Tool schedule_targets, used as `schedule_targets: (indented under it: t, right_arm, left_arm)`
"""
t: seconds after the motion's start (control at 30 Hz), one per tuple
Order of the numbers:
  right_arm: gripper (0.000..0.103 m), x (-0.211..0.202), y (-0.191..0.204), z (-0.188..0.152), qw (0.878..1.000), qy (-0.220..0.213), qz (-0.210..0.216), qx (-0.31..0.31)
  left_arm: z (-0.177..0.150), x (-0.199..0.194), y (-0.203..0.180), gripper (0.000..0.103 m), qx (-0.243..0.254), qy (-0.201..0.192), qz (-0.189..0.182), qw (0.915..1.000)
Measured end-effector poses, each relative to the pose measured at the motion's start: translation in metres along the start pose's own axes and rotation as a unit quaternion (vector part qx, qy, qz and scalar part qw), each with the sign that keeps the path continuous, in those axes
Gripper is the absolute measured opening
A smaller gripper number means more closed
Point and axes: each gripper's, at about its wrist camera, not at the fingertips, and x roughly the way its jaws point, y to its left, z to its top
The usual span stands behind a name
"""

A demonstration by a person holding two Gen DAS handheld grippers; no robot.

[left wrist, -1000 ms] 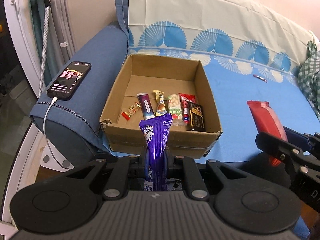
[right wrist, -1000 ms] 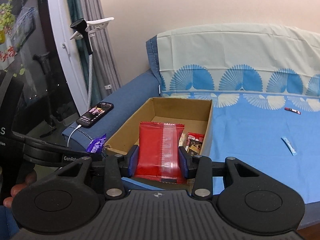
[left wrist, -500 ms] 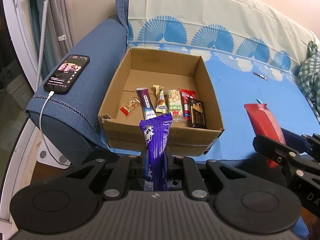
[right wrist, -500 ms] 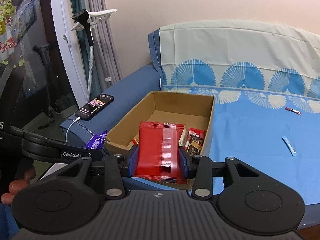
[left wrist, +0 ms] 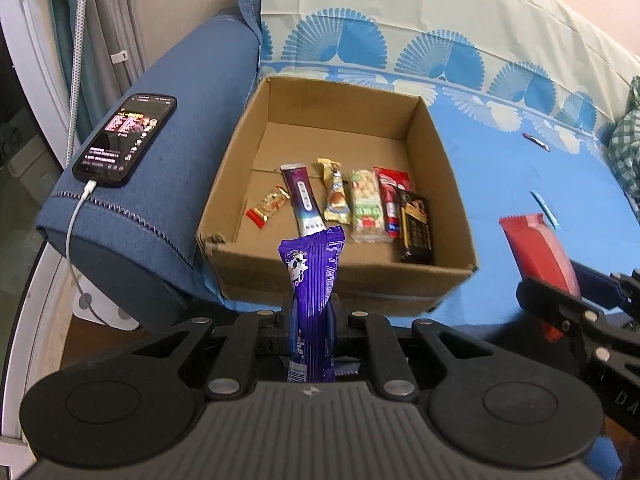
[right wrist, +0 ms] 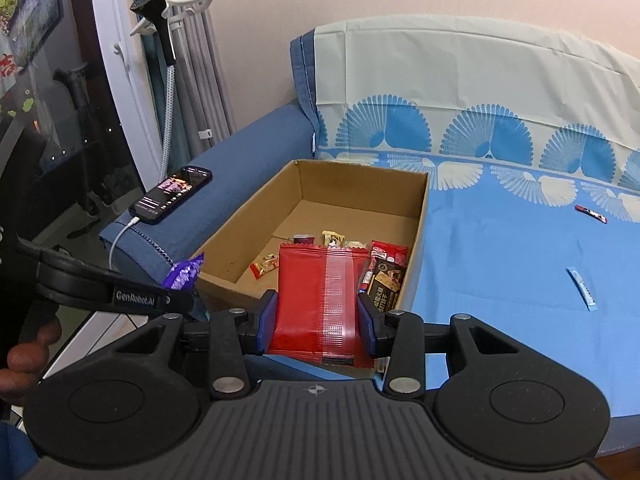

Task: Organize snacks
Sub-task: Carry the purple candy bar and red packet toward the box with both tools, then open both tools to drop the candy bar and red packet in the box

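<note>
An open cardboard box sits on the blue sofa cover, with several snack packs in a row on its floor. My left gripper is shut on a purple snack bar, held upright just in front of the box's near wall. My right gripper is shut on a flat red packet, held in front of the box's near right corner. The red packet also shows in the left wrist view, right of the box. The purple bar's tip shows in the right wrist view.
A phone on a charging cable lies on the blue armrest left of the box. A small blue sachet and a small red stick lie on the cover to the right. Green checked cloth is at far right.
Both grippers have moved forward and higher toward the box, each still holding its snack. The box looks larger and I see further into it.
</note>
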Motion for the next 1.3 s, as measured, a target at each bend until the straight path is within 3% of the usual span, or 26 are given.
schedule_targets:
  t: [0.57,1.2,1.23,1.3]
  right_arm:
    - [0.044,0.110,-0.023,0.050,0.999,0.037,-0.005,0.021]
    - [0.045,0.213,-0.057,0.065,0.996,0.076,-0.018,0.041]
    - [0.045,0.216,-0.059,0.065,0.996,0.078,-0.019,0.044]
    - [0.050,0.221,-0.061,0.066,0.995,0.080,-0.022,0.050]
  left_arm:
    - [0.097,0.087,0.016,0.015,-0.007,0.026,0.029,0.9992]
    - [0.144,0.184,0.012,0.016,0.011,0.065,0.055,0.9963]
    - [0.144,0.188,0.012,0.021,0.011,0.065,0.056,0.9963]
    - [0.146,0.194,0.012,0.057,0.011,0.066,0.057,0.9962]
